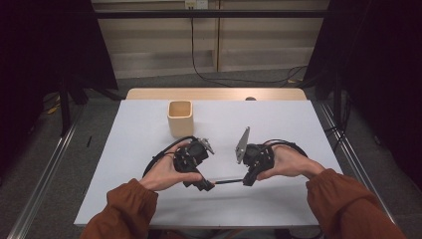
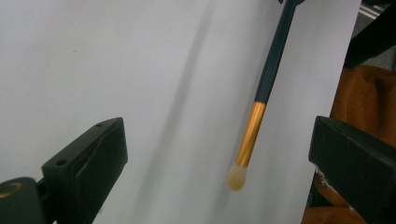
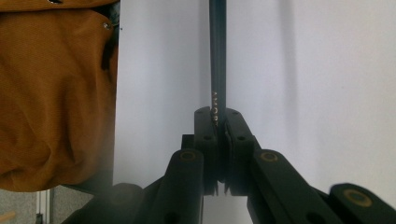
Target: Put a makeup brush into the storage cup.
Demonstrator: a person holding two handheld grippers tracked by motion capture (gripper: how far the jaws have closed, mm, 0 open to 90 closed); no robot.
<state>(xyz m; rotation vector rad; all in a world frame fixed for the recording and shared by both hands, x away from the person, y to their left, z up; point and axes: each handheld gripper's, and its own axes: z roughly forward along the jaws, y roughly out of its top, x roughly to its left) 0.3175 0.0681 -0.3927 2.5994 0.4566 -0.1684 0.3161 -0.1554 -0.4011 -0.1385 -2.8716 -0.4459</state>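
A thin black brush [image 1: 230,181] with a gold ferrule and a pale tip is held level above the near part of the white table [image 1: 278,124], between the two hands. Its handle end is pinched by the right gripper [image 1: 247,180], whose jaws are pressed together on the shaft in the right gripper view, with the brush [image 3: 217,56] running straight away from them. The left gripper [image 1: 208,186] is spread wide; in the left gripper view the brush [image 2: 261,93] hangs between the jaws, nearer the right one, and is touched by neither pad. The step in hand is judged to be a handover to the right gripper (the wooden cup [image 1: 179,117] at the far left of the table is the likely goal). To do it well, the left gripper should be drawn back clear of the tip without the ferrule being brushed, since a single pinch at the handle's end lets the shaft swing easily. The right grip should be kept firm and the brush turned upright slowly before it is lowered into the cup.
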